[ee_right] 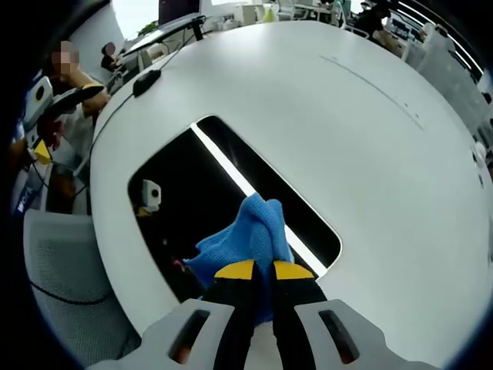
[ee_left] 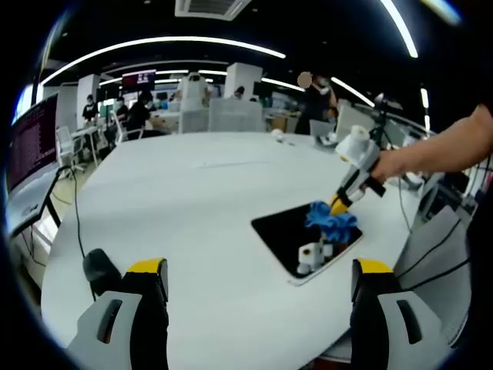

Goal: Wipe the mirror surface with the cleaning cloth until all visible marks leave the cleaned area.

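The right claw (ee_right: pixel 263 271), pinching the blue cloth (ee_right: pixel 248 235), stood on the mirror (ee_right: pixel 185 185), whose length ran ahead; the spread left claw (ee_left: pixel 259 281) hung well back.

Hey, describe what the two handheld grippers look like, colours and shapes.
Both match. The left gripper has two broad jaws, light grey at the base with a dark slot, black above, tipped yellow. The right gripper is built alike; seen from the left gripper view, it carries a white body.

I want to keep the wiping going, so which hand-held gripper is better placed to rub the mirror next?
The right hand-held gripper. It is shut on the blue cloth, which already rests on the mirror. The left hand-held gripper is open, holds nothing, and hangs back over the white table.
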A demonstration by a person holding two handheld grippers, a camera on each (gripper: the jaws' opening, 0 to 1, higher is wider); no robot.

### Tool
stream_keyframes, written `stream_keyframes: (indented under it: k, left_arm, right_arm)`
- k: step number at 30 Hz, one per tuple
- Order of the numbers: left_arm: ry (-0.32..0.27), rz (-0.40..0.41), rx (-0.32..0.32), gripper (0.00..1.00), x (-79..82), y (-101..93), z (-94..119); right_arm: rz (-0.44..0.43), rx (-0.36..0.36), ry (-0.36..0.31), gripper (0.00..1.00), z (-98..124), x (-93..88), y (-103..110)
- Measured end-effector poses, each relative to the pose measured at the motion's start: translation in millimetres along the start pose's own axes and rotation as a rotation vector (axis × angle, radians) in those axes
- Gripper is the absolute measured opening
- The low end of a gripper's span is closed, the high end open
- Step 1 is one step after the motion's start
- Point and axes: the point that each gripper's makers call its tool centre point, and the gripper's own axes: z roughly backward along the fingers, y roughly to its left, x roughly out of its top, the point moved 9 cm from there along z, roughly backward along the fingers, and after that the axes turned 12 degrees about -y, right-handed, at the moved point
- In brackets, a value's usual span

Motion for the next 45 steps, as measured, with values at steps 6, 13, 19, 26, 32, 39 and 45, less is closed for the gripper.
stream_keyframes:
  k: [6,13,19,26,32,39,45]
  left_arm:
    - [-0.005,-0.001,-0.001,0.99,2.1,-4.1,-1]
    - [0.004,-0.008,-0.014,0.99,-1.2,-8.6,-2]
    - [0.003,-0.011,-0.015,0.99,0.0,-9.1,-2]
    - [0.001,-0.013,-0.011,0.99,2.0,-8.0,-2]
    - [0.001,-0.015,-0.009,0.99,2.0,-8.3,-2]
    - [0.005,-0.019,-0.005,0.99,0.8,-9.7,0]
    - [0.003,-0.02,0.002,0.99,0.4,-10.1,1]
  right_arm:
    - [0.0,-0.016,0.012,0.03,6,-7.0,-8]
    - [-0.014,-0.039,0.025,0.03,12,-15.8,-18]
    - [-0.021,-0.047,0.027,0.03,13,-16.7,-19]
    - [-0.016,-0.056,0.03,0.03,12,-15.7,-19]
    - [-0.017,-0.056,0.029,0.03,13,-16.4,-19]
    - [-0.014,-0.061,0.023,0.03,12,-17.0,-19]
    - [0.007,-0.073,0.015,0.03,12,-18.1,-15]
